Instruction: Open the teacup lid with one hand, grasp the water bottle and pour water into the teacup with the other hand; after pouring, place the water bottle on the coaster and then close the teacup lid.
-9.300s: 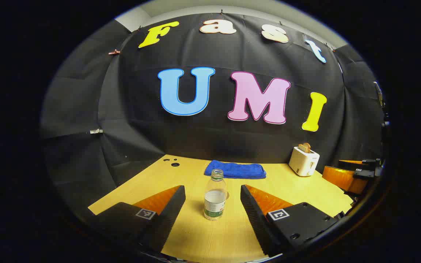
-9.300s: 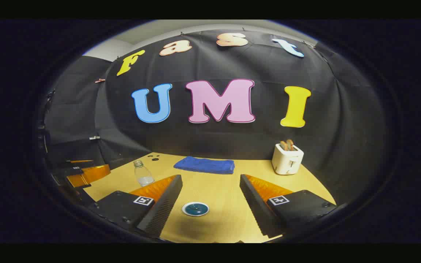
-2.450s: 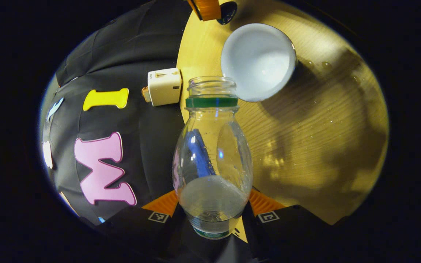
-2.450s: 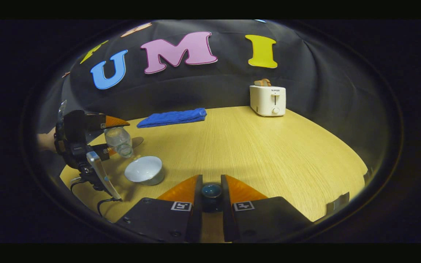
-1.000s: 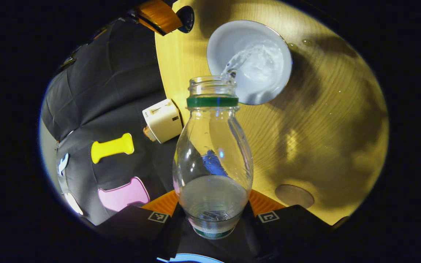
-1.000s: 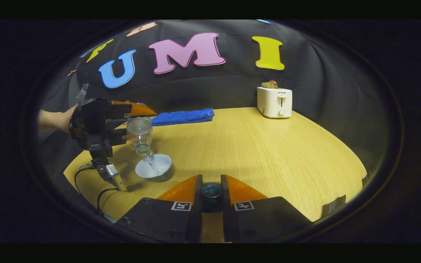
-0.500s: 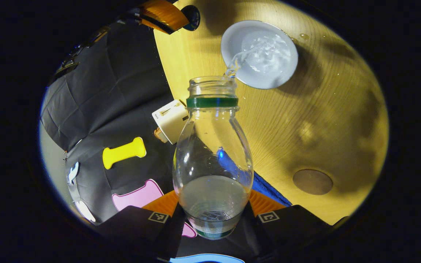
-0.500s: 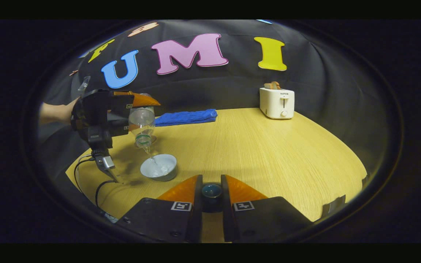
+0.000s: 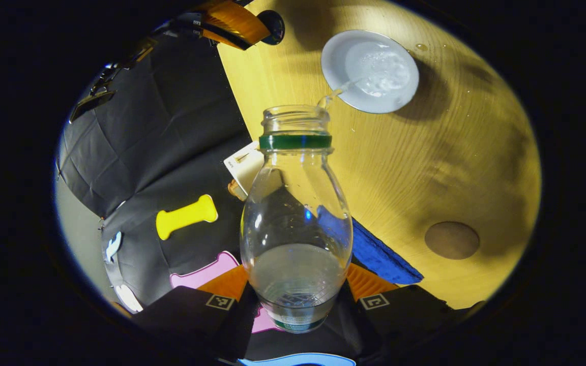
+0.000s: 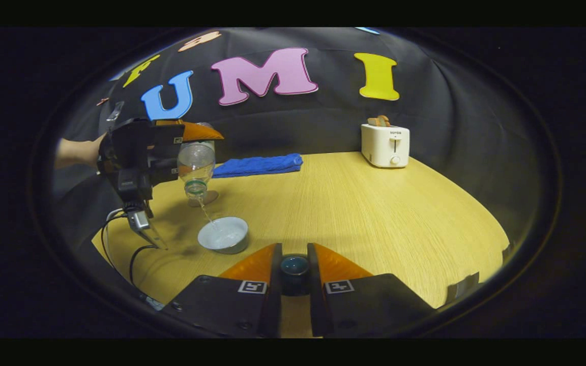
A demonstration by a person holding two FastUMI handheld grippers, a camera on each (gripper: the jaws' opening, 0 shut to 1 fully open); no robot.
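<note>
Water bottle [image 9: 295,213] clamped in left hand-held gripper [image 9: 296,305], pouring into teacup [image 9: 370,71]; right hand-held gripper [image 10: 294,284] pinches lid [image 10: 294,265], mostly hidden.

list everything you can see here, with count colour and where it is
water bottle: one, clear with green neck ring, tipped mouth down in the left gripper, pouring
teacup: one, white, on the table under the stream, lid off
teacup lid: one, dark blue, held in the right gripper
coaster: one, brown, round, on the table
towel: one, blue, folded, at the back of the table
toaster: one, white, back right, toast in it
table: one, light wood
left gripper: one, shut on the bottle
right gripper: one, shut on the lid
hand: one, holding the left gripper
</note>
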